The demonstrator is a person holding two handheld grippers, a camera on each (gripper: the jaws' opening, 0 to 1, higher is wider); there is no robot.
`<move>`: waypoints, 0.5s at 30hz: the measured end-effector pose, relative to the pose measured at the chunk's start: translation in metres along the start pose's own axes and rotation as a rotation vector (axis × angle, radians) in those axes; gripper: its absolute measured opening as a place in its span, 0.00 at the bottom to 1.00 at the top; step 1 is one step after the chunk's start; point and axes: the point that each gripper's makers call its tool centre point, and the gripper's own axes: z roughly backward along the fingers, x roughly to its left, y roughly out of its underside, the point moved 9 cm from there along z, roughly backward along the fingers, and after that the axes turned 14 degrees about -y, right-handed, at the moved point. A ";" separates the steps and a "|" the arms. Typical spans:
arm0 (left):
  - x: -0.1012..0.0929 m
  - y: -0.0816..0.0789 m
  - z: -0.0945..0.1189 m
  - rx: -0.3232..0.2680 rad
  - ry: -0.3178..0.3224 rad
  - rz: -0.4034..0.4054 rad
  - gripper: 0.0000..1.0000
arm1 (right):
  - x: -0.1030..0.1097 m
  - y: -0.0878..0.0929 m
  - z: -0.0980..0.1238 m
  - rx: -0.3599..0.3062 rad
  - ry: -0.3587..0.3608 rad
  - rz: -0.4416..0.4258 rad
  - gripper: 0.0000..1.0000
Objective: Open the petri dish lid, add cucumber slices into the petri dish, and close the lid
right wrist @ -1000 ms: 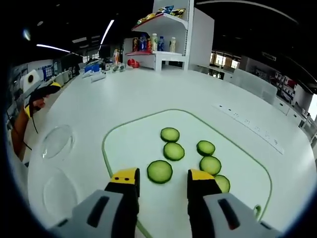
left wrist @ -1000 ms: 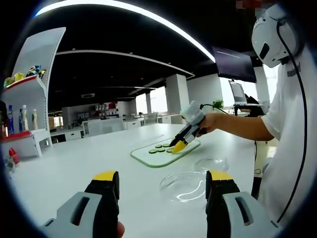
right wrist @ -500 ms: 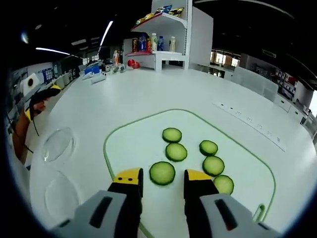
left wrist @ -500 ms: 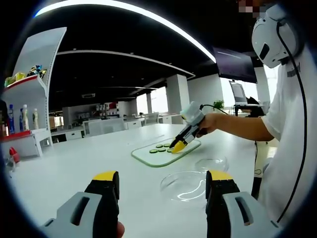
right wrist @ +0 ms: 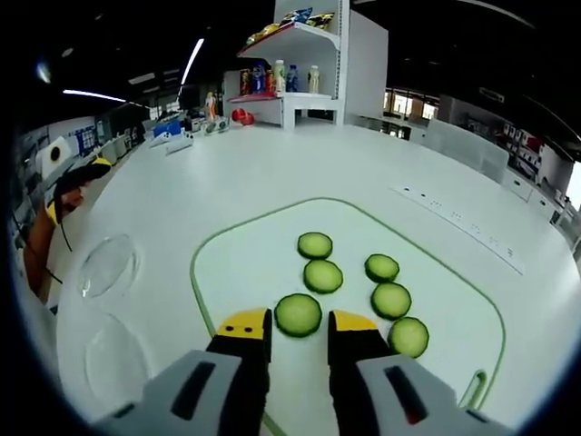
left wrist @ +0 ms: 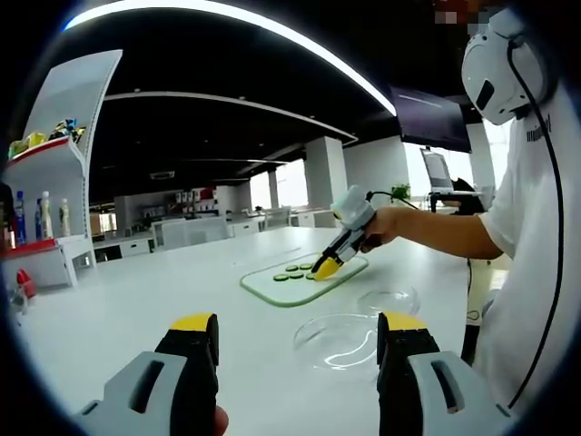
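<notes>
Left claw gapes (petri dish between its jaws)

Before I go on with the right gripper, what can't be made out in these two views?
- Right gripper view: whether the right gripper touches the nearest cucumber slice; its near edge sits behind the jaw tips.
- Left gripper view: slices on the cutting board are too small to count.

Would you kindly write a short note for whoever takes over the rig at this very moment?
Right gripper: jaws half closed around the nearest round green cucumber slice on the white green-edged cutting board; not gripped yet.
Left gripper: open, empty, hovering above the white table.
Clear petri dish base and clear lid lie apart on the table, so the lid is off.
Six slices on the board, none in the dish.
Left: grip, move slices, close lid.
</notes>
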 end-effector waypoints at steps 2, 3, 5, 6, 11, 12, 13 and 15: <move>0.000 0.000 0.000 0.001 0.002 -0.001 0.71 | 0.001 0.000 0.000 0.000 0.002 0.000 0.24; 0.000 0.000 0.000 0.001 0.001 -0.001 0.71 | 0.001 0.000 0.000 0.001 0.003 0.001 0.24; 0.000 0.000 0.000 0.001 -0.001 0.001 0.71 | 0.001 0.000 0.000 0.002 0.001 0.004 0.23; 0.000 0.001 0.000 0.002 -0.001 0.002 0.71 | 0.002 -0.001 0.000 0.002 0.001 0.004 0.22; 0.001 0.001 0.001 0.002 -0.002 0.003 0.71 | 0.001 -0.001 -0.001 0.002 -0.003 0.006 0.20; 0.001 0.001 0.000 0.002 -0.001 0.003 0.71 | 0.001 -0.001 -0.001 -0.001 -0.003 0.000 0.20; 0.001 0.001 0.000 0.001 0.000 0.003 0.71 | 0.000 0.000 -0.001 -0.002 -0.003 -0.004 0.20; 0.001 0.001 0.000 0.002 0.001 0.003 0.71 | 0.000 0.000 -0.001 -0.002 -0.002 -0.003 0.20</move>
